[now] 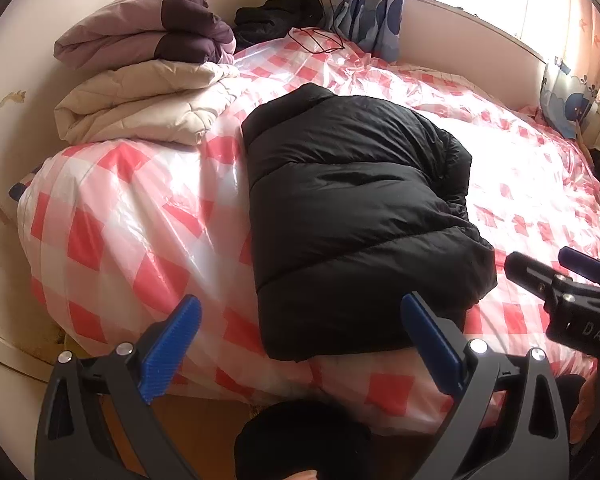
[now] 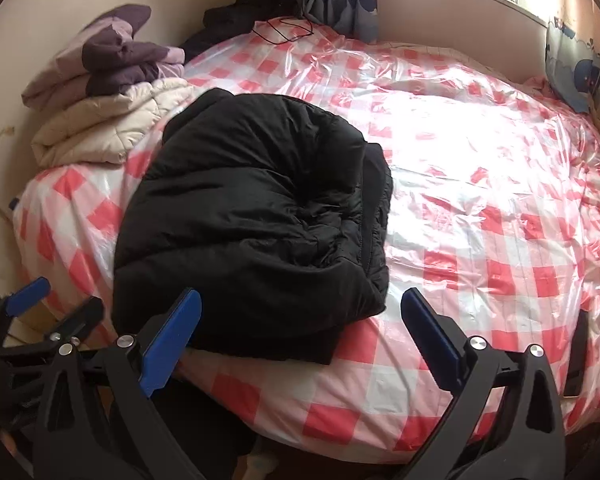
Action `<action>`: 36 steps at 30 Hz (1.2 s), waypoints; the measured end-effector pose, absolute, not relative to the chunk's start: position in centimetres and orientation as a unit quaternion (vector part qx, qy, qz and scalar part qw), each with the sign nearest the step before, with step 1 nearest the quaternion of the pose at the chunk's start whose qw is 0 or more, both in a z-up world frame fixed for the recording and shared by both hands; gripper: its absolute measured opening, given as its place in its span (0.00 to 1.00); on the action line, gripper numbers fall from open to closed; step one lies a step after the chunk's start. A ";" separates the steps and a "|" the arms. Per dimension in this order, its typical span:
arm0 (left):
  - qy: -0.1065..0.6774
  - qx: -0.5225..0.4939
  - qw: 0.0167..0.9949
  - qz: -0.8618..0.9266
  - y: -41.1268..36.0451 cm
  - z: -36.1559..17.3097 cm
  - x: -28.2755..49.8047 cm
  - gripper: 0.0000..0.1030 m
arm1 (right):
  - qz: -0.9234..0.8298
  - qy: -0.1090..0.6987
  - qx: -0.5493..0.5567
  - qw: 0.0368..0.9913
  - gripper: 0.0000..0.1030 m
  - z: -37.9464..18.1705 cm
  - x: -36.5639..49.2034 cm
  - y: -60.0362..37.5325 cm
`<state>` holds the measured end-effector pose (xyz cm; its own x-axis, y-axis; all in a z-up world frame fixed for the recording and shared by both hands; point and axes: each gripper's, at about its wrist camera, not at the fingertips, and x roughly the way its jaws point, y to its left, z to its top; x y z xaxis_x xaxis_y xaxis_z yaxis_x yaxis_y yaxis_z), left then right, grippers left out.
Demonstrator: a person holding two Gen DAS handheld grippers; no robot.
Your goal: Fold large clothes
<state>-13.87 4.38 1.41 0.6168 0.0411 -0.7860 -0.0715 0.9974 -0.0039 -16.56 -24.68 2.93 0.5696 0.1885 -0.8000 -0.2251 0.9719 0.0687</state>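
Black quilted puffer jacket (image 1: 352, 216) lay part-folded on plastic-covered bed (image 1: 120, 240); bulky, soft, slippery, best pinched at hem; left gripper (image 1: 300, 344) and right gripper (image 2: 300, 344) both spread, empty

Both sets of tongs are built the same way: matte black plastic frames with triangular cut-outs, and round silver screw heads set at the pivots. Ribbed bright-blue pads are fitted on the inner faces of the fingers. On the left tongs (image 1: 300, 344) the pads are seen wide apart, same for the right tongs (image 2: 300, 344). White "DAS" lettering is printed on the side of the right one's body, seen from the left wrist camera.
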 end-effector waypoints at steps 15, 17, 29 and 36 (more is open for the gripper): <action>0.451 -0.003 0.892 0.025 4.1 0.9 -13.3 0.93 | 0.120 0.455 -0.040 0.881 0.94 2.2 -17.1 -23.6; 0.451 -0.004 0.892 0.025 4.1 0.9 -13.3 0.93 | 0.121 0.456 -0.040 0.881 0.94 2.2 -17.2 -23.5; 0.451 -0.002 0.892 0.025 4.0 0.9 -13.2 0.93 | 0.120 0.455 -0.037 0.882 0.94 2.2 -17.3 -23.4; 0.451 -0.002 0.892 0.025 4.0 0.8 -13.1 0.93 | 0.121 0.455 -0.035 0.882 0.94 2.1 -17.3 -23.3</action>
<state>-13.14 4.02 0.80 0.5918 0.0422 -0.8050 -0.0465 0.9988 0.0182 -17.32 -23.27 2.14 0.5569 0.1811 -0.8106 -0.2453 0.9683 0.0478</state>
